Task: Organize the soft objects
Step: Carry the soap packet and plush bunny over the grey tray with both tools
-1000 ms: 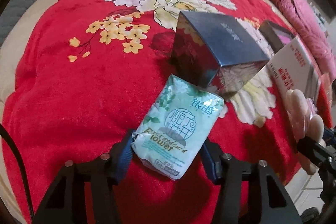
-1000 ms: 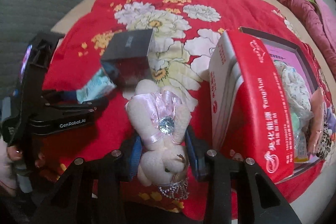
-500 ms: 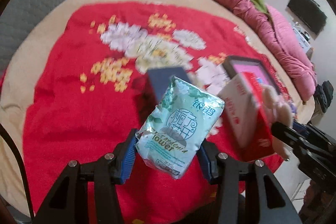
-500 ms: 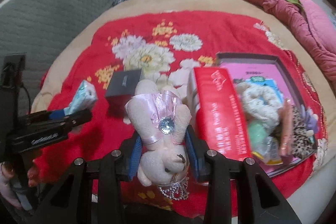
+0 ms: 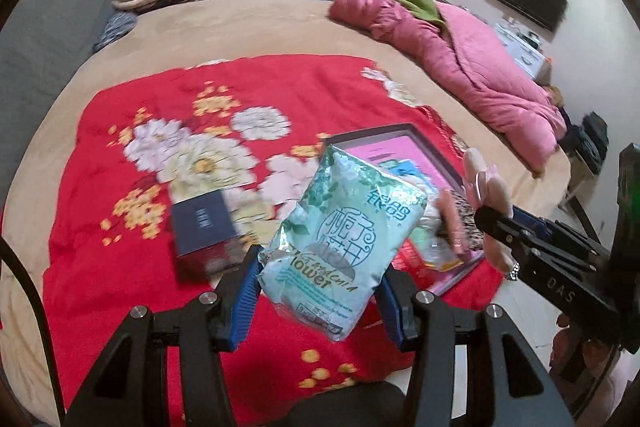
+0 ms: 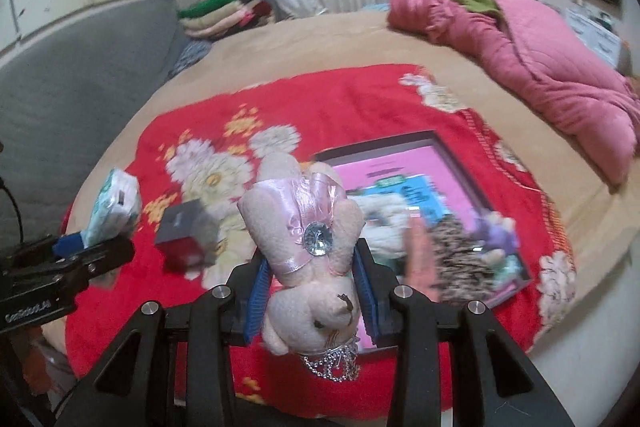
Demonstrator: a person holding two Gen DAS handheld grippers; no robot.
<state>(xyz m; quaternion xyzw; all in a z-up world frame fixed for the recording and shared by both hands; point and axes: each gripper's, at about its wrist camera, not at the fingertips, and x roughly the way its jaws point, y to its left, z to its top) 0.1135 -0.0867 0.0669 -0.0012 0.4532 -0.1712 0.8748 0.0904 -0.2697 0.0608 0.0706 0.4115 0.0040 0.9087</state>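
Red blanket point(image 6: 340, 99) bare at far end and far left, so free room there. Dark box point(image 6: 182, 235) stands left of centre. Open tray point(image 6: 452, 155) on right, near end crammed w/ soft stuff, far pink floor bare.

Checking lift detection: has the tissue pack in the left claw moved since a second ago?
Yes. The tissue pack, gripped in the left claw, has gone up: it lay on the red blanket by the dark box, and now hangs above both.
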